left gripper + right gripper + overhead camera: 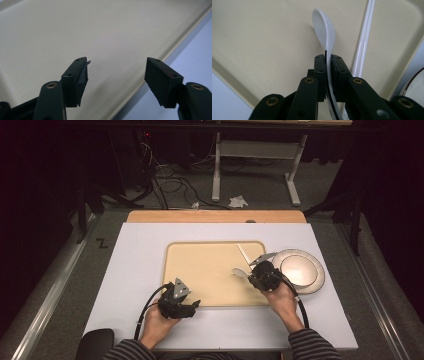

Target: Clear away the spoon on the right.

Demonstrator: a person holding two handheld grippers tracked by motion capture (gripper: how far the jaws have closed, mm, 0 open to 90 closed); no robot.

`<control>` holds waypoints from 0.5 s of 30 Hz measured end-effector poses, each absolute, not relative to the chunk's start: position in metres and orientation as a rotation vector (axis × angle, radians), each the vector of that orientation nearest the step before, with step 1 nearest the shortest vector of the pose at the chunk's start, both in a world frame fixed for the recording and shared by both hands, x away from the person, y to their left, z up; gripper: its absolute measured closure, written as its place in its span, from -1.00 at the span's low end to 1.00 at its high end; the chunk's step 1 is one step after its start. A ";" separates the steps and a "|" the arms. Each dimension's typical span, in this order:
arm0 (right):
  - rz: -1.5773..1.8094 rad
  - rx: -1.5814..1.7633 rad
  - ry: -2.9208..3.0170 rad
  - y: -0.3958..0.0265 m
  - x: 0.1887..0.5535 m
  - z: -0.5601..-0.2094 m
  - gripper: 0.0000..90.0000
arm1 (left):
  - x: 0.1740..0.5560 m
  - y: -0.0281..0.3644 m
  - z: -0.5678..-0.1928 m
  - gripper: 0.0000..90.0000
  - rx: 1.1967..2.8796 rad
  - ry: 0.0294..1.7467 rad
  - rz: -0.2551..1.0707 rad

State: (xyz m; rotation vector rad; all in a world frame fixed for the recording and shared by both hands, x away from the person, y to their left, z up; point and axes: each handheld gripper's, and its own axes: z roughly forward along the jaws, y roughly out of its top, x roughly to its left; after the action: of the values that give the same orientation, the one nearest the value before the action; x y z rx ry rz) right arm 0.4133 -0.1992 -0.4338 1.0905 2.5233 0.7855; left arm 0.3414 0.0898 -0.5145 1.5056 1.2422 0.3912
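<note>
Gripping a white spoon (pixel 325 30) by its handle, the right gripper (pixel 255 270) had its jaws clamped together on it over the right part of the tray (pixel 200 270). In the right gripper view the handle ran edge-on between the two black pads, and the bowl stuck out past the tips toward 12 o'clock, above the tray's beige floor. Whether the bowl touched the tray could not be told. In the high view the bowl pointed toward 9 o'clock from the gripper.

White chopsticks (pixel 362 47) lay on the tray just beside the spoon, at about 2 o'clock from the clamped jaws in the right gripper view. A plate (pixel 300 270) sat on the white board (pixel 135 250) just off the tray's right edge, at 3 o'clock from the right gripper.

The left gripper (pixel 116 77) was at the tray's near left corner, about 8 o'clock from the tray's centre in the high view. Its jaws stood wide apart with nothing between them, over the tray's rim.
</note>
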 end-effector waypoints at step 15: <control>0.628 1.101 2.553 -0.162 0.428 -0.465 0.88 | 0.341 0.090 -0.514 -0.22 1.509 1.240 0.394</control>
State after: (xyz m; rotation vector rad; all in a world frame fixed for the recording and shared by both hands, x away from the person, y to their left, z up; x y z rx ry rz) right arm 0.4277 -0.1623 -0.4654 1.1009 2.5531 0.6276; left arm 0.3410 0.0900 -0.5145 1.5088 1.2395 0.3935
